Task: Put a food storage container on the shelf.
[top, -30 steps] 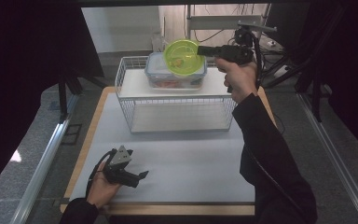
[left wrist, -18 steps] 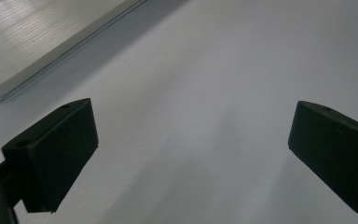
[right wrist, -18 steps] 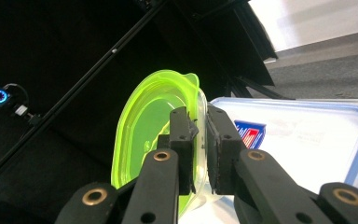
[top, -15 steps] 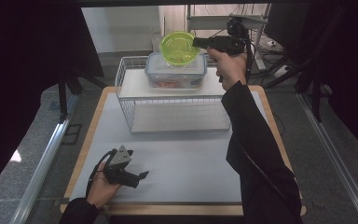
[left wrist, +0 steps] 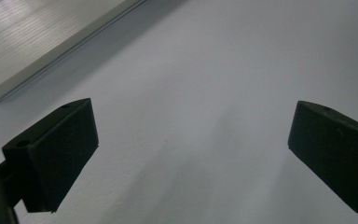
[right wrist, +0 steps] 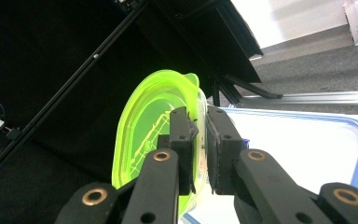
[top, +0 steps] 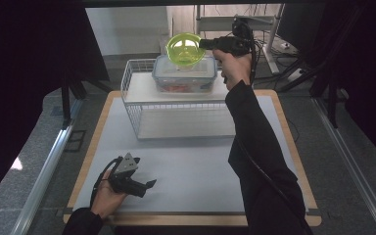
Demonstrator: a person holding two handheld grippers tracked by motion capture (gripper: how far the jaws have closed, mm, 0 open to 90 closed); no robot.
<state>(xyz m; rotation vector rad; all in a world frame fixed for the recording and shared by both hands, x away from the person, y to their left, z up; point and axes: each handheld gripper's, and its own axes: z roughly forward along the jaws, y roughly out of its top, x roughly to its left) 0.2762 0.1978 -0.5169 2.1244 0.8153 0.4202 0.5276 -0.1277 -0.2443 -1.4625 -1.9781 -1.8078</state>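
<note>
Right tool point(right wrist: 199, 154) clamped on the bowl's rim.
Translucent neon-green plastic bowl point(top: 185, 48) tilts on edge above the clear lidded container point(top: 183, 78).

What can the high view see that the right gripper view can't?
High view alone: the wire rack, the white table, and the left gripper resting open near its front edge. Right gripper view alone: up close, its pads pinching the green bowl's rim. Both: the right gripper holding the green bowl above the lidded clear container.

A translucent lime-green bowl point(top: 185, 49), tilted on its side, is held up above a blue-rimmed clear lidded container point(top: 184, 76).
</note>
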